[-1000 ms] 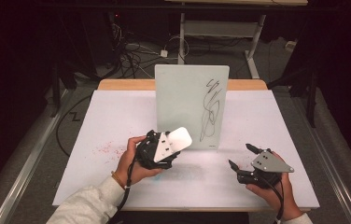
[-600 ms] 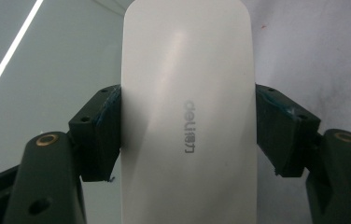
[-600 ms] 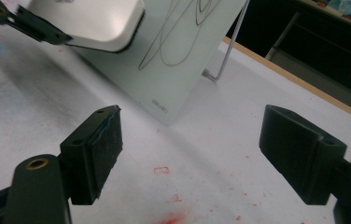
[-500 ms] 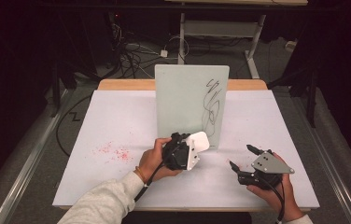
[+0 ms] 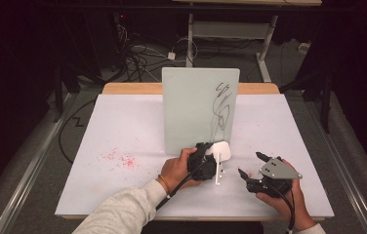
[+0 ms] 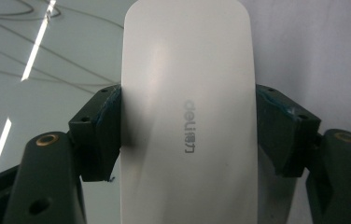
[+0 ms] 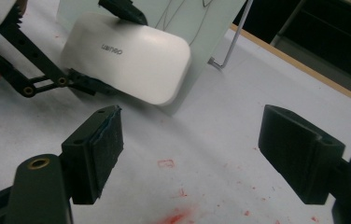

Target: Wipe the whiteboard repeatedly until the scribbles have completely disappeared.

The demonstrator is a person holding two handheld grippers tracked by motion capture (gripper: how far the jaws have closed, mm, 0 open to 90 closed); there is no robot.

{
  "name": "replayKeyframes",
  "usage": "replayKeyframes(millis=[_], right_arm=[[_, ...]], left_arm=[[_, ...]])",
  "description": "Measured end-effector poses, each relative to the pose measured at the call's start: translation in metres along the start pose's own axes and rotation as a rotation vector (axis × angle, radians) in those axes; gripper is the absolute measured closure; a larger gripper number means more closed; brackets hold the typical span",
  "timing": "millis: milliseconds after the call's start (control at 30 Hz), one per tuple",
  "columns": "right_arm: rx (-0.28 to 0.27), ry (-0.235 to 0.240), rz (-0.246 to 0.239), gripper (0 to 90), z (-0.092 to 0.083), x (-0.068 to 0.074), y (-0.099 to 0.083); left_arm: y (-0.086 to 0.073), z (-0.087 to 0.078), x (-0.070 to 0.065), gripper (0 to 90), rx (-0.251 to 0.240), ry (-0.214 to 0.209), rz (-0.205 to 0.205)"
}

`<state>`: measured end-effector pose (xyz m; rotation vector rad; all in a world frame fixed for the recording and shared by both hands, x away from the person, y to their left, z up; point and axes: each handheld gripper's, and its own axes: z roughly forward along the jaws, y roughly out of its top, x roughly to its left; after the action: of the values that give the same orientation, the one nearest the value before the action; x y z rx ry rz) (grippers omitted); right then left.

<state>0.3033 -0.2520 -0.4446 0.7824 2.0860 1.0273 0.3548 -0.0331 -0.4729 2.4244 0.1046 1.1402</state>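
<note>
High view: the left hand-held gripper (image 5: 210, 163) holds the eraser (image 5: 220, 150) at the foot of the board (image 5: 191, 107) on the bench (image 5: 123, 126). Left gripper view: jaws clamp the eraser (image 6: 187, 116); press it flat against the scribble. Right gripper view: the right hand-held gripper (image 7: 190, 154) gapes, empty. No containers.

Whiteboard eraser (image 6: 187, 112): white casing, grey lettering. Glass board (image 5: 198, 109): pale green-grey, black scribbles toward 3 o'clock. Tabletop (image 5: 123, 122): white cover with red marker specks at 9 o'clock of the eraser, light wood edge. Left gripper (image 5: 206, 163): black. Sleeve (image 5: 123, 212): off-white.
</note>
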Motion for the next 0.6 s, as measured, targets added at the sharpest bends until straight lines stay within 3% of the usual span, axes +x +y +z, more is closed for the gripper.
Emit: replayKeyframes(millis=[100,200,233,300,400,500,567,600], right_arm=[[0.009,-0.001,-0.008,22.5,0.000,0.001,-0.001],[0.006,-0.008,-0.002,22.5,-0.001,-0.001,-0.001],[0.004,-0.007,0.004,22.6,-0.001,-0.002,-0.001],[0.005,-0.006,0.010,22.6,-0.001,-0.003,-0.001],[0.006,-0.005,0.009,22.6,-0.001,-0.003,-0.001],[0.005,-0.001,0.009,22.5,-0.001,-0.002,-0.001],[0.007,0.001,0.004,22.5,0.000,-0.002,-0.001],[0.009,0.000,0.004,22.5,0.000,-0.002,-0.001]], left_arm=[[0.001,0.002,0.002,29.3,-0.019,0.039,-0.001],[-0.001,-0.001,0.011,29.3,-0.026,0.047,0.019],[-0.003,-0.003,0.016,29.3,-0.037,0.086,0.045],[-0.003,-0.004,0.019,29.3,-0.040,0.100,0.047],[-0.007,-0.007,0.025,29.2,-0.053,0.097,0.013],[-0.010,-0.005,0.017,29.3,-0.050,0.095,0.014],[-0.012,-0.001,0.007,29.3,-0.042,0.093,0.054],[-0.012,0.003,-0.005,29.2,-0.025,0.097,0.098]])
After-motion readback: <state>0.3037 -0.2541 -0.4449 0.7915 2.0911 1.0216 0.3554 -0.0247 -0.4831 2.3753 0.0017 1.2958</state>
